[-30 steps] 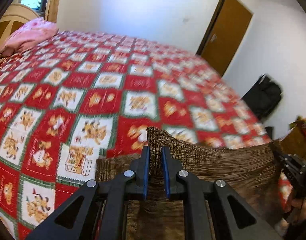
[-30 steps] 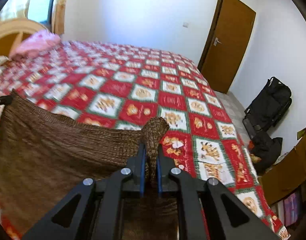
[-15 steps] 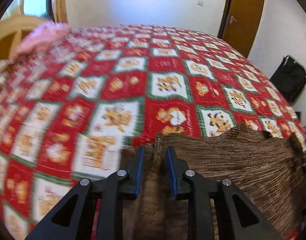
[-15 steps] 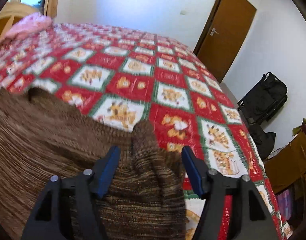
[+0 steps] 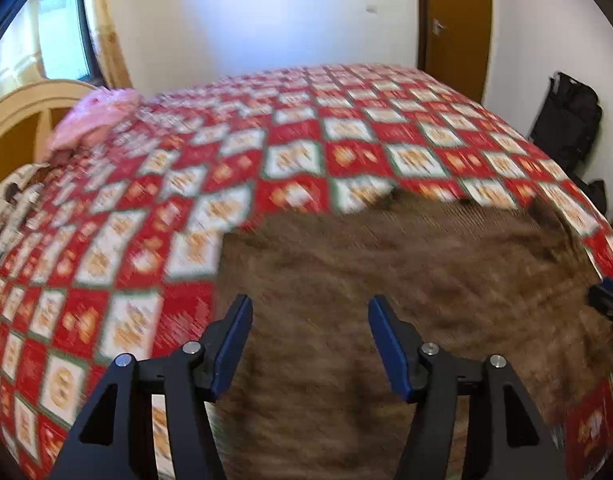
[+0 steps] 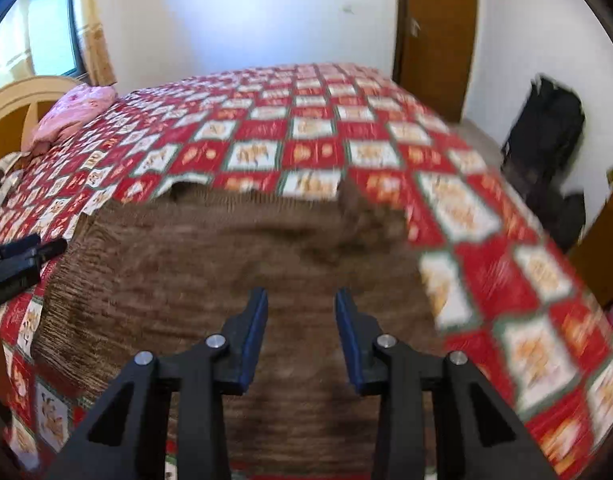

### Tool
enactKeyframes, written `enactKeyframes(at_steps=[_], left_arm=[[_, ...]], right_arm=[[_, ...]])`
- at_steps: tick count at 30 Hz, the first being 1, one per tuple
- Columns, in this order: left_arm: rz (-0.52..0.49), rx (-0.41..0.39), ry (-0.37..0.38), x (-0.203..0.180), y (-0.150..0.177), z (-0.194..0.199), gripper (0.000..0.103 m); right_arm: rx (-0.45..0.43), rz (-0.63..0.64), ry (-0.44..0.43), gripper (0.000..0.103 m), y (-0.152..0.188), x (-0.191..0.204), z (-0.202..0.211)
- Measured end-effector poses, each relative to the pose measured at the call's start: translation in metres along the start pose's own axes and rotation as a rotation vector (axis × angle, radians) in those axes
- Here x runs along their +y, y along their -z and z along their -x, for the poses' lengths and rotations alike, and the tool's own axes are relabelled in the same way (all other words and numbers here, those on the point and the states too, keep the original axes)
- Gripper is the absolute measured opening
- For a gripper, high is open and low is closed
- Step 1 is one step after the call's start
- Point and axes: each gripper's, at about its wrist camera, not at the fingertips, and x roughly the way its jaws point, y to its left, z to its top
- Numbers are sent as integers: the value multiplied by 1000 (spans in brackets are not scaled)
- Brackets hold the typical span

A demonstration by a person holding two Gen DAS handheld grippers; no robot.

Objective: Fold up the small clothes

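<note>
A brown knitted garment (image 5: 406,280) lies spread flat on the red patterned bedspread (image 5: 298,156). It also shows in the right wrist view (image 6: 210,264). My left gripper (image 5: 309,308) is open and empty, above the garment's near left part. My right gripper (image 6: 300,300) is open and empty, above the garment's near right part. The right gripper's tip shows at the right edge of the left wrist view (image 5: 608,298). The left gripper's tip shows at the left edge of the right wrist view (image 6: 14,258). Both views are blurred.
A pink pillow (image 5: 94,118) and a wooden headboard (image 5: 22,108) are at the far left. A brown door (image 6: 438,36) is in the far wall. A black bag (image 6: 546,128) stands on the floor to the right of the bed.
Both grippers have opened and let go of the garment's top corners. The garment has dropped flat on the bed. Both grippers have pulled back and up.
</note>
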Motion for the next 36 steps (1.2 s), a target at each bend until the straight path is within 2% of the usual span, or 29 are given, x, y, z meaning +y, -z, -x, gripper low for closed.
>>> enactKeyframes(at_steps=[3,6,9,13,17,23,28,29,31,36], left_arm=[[-37,5,-55,-15,13,-1,62],[-37,19,-47,-21,22,-3,62],[-34,17,-73,-23,26,-5,62],[-72,4,-151,-29,28,-4,62],[-38,5,-98,-24,27,3,62],[-24,-9,-110,-22,25,13,62],[-30,-53,-128,-22,24,28,62],[-27,-62,-127,-22,24,31,62],[-19,-68,-117,-21,23,35,62],[-2,-68,-108,-15,24,37,62]], right_arm=[[18,-28,24,38,12,4,-9],[35,-40,37,38,19,6,-16],[54,-30,66,38,26,5,-26],[33,-4,83,39,30,7,-26],[19,13,98,39,33,10,-27],[21,3,88,39,32,8,-22],[-54,-19,52,40,23,18,18],[-61,-26,41,41,21,20,26],[-64,-47,19,54,17,25,34],[-66,-64,-1,56,13,39,42]])
